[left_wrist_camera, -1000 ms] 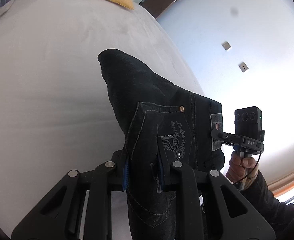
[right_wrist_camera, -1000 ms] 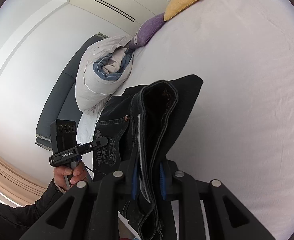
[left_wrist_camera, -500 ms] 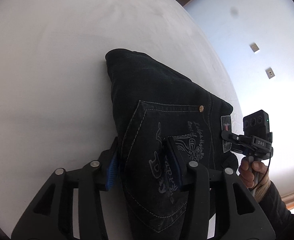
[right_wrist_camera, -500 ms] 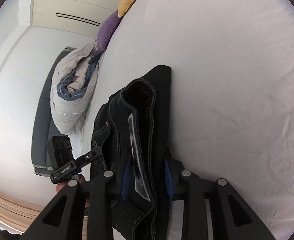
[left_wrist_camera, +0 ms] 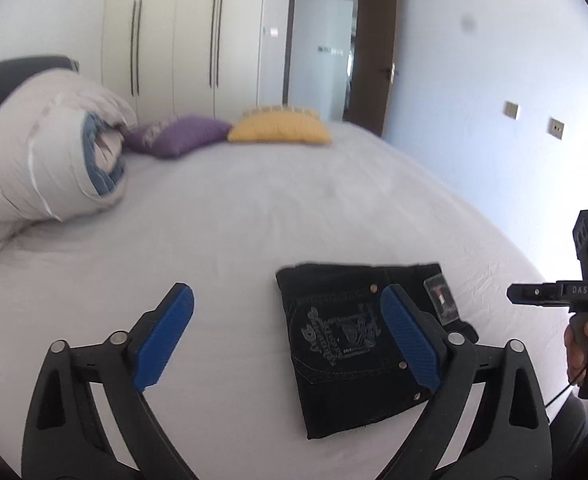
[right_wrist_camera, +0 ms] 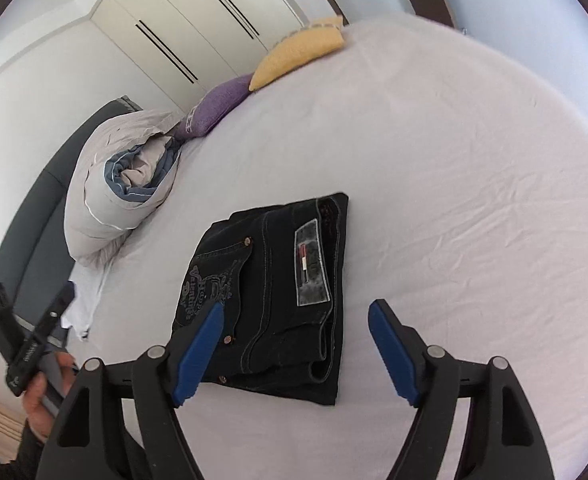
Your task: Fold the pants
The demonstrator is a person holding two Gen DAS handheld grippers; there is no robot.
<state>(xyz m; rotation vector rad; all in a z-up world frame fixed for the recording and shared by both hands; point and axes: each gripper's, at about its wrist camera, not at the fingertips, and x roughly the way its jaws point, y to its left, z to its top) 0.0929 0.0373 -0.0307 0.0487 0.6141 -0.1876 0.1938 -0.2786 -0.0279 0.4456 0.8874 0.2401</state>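
Note:
The black jeans [left_wrist_camera: 334, 380] lie folded into a compact rectangle on the white bed sheet [left_wrist_camera: 234, 240], back pocket with grey embroidery facing up. In the right wrist view the same jeans [right_wrist_camera: 270, 264] show a grey waistband patch. My left gripper [left_wrist_camera: 286, 296] hovers above and to the left of them, its jaws opening wide with nothing between its blue pads. My right gripper [right_wrist_camera: 297, 306] hangs over the near edge of the jeans, jaws opening too, and its pads do not touch the cloth. A hand [left_wrist_camera: 586, 344] holds the right gripper's handle at the right edge.
A rolled grey and blue duvet [left_wrist_camera: 42, 160] lies at the bed's left end against a dark headboard [right_wrist_camera: 34, 208]. A purple pillow [left_wrist_camera: 178, 136] and a yellow pillow [left_wrist_camera: 282, 130] sit along the far side. Wardrobe doors [left_wrist_camera: 174, 40] and an open door [left_wrist_camera: 374, 48] stand behind.
Both grippers let go of the jeans and opened wide. They rose and pulled back. The jeans, held up a second ago, now lie flat and folded on the bed.

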